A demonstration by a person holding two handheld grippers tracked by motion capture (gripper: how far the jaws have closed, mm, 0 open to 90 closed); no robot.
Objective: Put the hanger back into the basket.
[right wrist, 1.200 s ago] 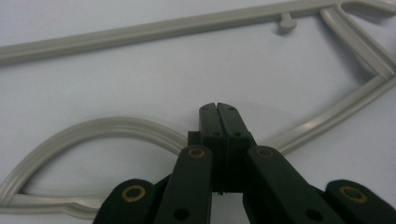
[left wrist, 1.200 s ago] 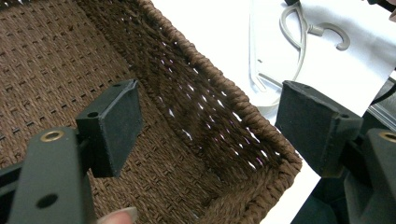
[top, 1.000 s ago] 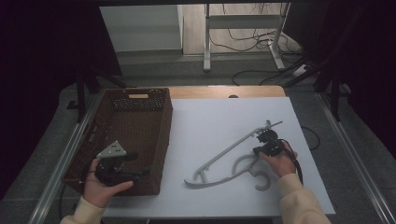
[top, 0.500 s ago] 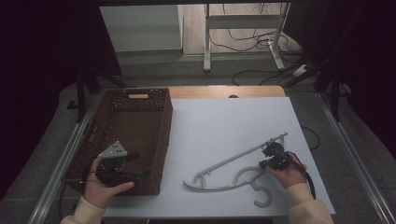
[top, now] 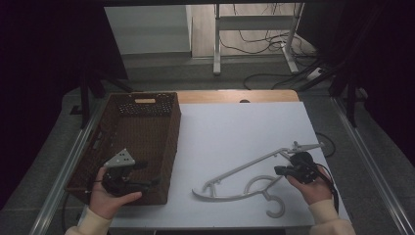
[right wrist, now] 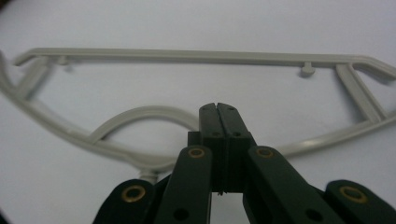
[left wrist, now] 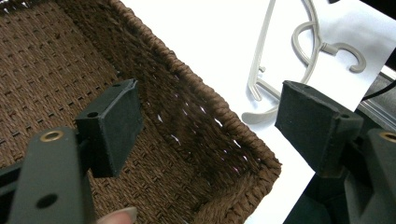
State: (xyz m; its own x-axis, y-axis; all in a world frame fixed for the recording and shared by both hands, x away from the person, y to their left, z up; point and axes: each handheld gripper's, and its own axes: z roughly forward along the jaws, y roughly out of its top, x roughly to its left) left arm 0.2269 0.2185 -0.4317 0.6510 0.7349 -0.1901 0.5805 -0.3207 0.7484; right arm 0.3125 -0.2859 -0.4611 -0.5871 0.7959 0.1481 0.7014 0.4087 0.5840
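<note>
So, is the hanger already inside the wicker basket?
No, the hanger lies on the white table, outside the basket.

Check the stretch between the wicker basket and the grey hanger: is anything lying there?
Nothing: in the high view, bare white tabletop separates the wicker basket from the grey hanger. The left gripper view shows the same bare strip.

A pale grey plastic coat hanger (top: 244, 178) lies in the lower right of the high view, on the white tabletop (top: 235, 132), with its straight bar running up to the right and its open hook curling toward the bottom edge of the frame. In the right gripper view it fills the frame (right wrist: 196, 58), bar across the top and curved shoulder below. Its right end sits at the right tool (top: 284, 170), whose jaws are pressed together.
</note>
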